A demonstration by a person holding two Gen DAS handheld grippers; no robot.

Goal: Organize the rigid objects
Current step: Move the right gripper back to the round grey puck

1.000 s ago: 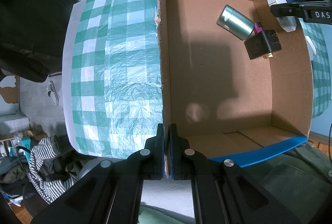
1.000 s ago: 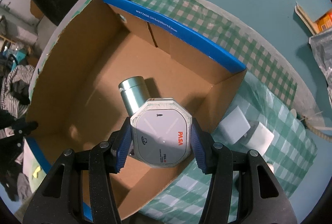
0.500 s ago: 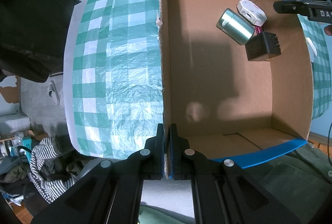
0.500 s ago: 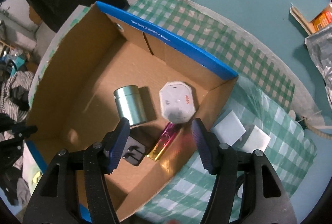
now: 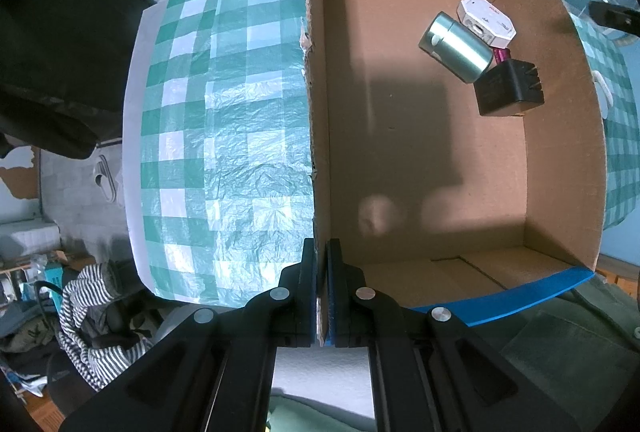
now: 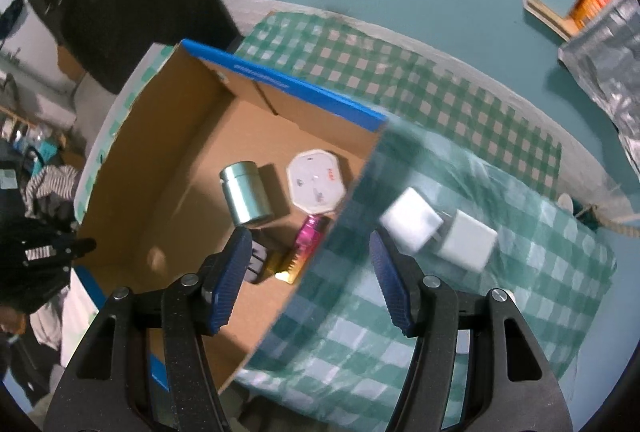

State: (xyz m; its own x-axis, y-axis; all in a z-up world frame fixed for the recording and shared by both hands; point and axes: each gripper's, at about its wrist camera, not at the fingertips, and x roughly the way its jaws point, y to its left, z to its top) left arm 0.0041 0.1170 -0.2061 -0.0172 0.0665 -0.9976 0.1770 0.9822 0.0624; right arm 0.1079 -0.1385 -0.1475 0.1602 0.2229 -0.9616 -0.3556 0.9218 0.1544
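- Teal walls surround a table under a green checked cloth (image 5: 224, 119); an open cardboard box (image 5: 560, 151) sits on it.
- Left gripper (image 5: 321, 296): jaws together, clamped on the box's near wall, one finger outside and one inside. No change over the last second; judged to be steadying the box.
- Right gripper (image 6: 310, 280): jaws apart and empty. A second ago it held the white octagonal puck (image 6: 316, 185); half a second ago the puck was already lying on the box floor.
- Puck now rests flat, ahead of the right gripper and slightly to its left, beyond the box's side wall. In the left view the puck (image 5: 486, 17) lies far ahead and to the right, in the far corner.
- Beside it: a silver can (image 5: 456, 45) on its side, touching or nearly touching the puck; a pink item (image 6: 310, 238), partly hidden; a black adapter (image 5: 508, 87) nearer the left gripper.
- Right gripper has drawn back and swung right; the view is motion-blurred. Two white cubes (image 6: 440, 232) on the cloth lie ahead and to its right, outside the box.
- Finding: the puck's placement is complete. The cubes appear to be the next candidates; at least two items remain unsorted.
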